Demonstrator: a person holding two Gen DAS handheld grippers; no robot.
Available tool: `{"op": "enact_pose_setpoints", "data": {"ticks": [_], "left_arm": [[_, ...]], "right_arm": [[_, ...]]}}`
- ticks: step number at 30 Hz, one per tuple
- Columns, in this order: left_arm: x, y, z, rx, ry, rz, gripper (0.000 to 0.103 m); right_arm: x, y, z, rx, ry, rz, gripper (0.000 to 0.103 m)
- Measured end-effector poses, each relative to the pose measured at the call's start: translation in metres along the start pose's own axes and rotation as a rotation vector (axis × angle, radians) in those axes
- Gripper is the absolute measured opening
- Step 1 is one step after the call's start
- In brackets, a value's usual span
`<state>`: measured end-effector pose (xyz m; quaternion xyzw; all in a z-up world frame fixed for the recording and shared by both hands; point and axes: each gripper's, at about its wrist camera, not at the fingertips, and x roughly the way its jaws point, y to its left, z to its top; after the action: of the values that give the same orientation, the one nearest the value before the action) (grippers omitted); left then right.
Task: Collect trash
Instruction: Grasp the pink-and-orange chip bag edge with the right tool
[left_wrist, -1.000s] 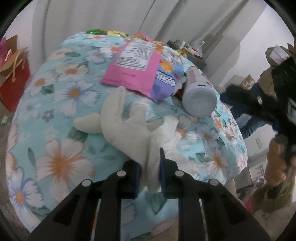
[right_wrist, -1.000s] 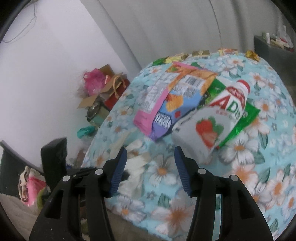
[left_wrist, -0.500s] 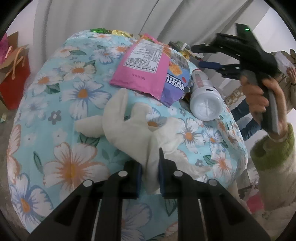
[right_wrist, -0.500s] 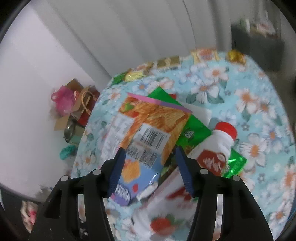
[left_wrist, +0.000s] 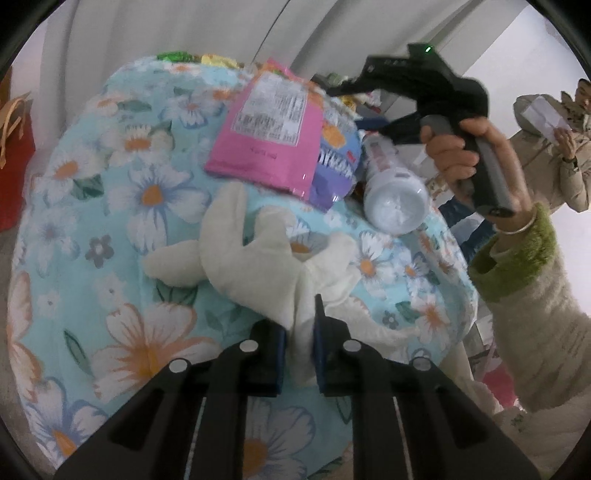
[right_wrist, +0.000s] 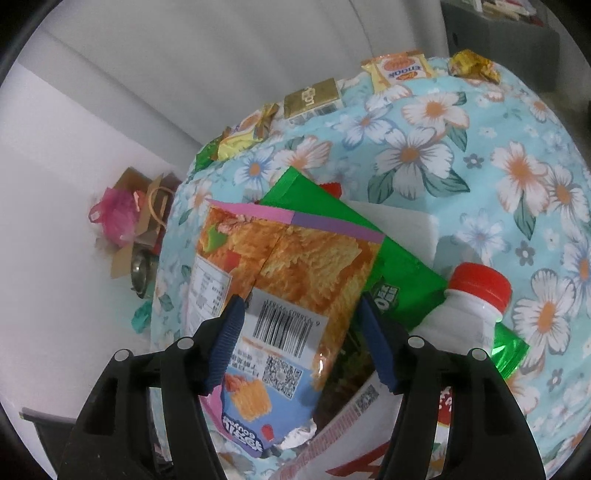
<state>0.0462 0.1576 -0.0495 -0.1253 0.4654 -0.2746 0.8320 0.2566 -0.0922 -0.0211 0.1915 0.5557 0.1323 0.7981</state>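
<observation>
Your left gripper (left_wrist: 298, 349) has just been closing and now pinches a fold of the cream cloth (left_wrist: 258, 266) that lies on the floral tablecloth (left_wrist: 110, 206). Your right gripper (right_wrist: 301, 341) has just been opening, and its jaws stand spread over the orange snack bag (right_wrist: 291, 280), not pressing it. That bag lies atop a green packet (right_wrist: 369, 236) near the middle of the table, with the red-capped drink bottle (right_wrist: 469, 314) just beside it.

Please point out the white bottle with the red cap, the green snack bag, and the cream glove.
white bottle (right_wrist: 469, 317): right wrist view, shoulder.
green snack bag (right_wrist: 332, 214): right wrist view, upper part.
cream glove (left_wrist: 251, 258): left wrist view, palm.
</observation>
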Motion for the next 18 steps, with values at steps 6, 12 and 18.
{"op": "enact_pose_setpoints", "data": {"ticks": [6,12,18], "left_arm": [[-0.038,0.007,0.019,0.014,-0.151,0.000,0.009],[-0.033,0.035,0.058,-0.053,-0.248,0.032,0.009],[-0.004,0.052,0.063,-0.102,-0.171,0.107,0.009]], "right_arm": [[0.000,0.008,0.000,-0.012,0.006,0.030,0.043],[0.007,0.017,-0.004,-0.024,0.026,0.067,0.024],[-0.009,0.033,-0.014,-0.056,0.004,0.202,0.023]]}}
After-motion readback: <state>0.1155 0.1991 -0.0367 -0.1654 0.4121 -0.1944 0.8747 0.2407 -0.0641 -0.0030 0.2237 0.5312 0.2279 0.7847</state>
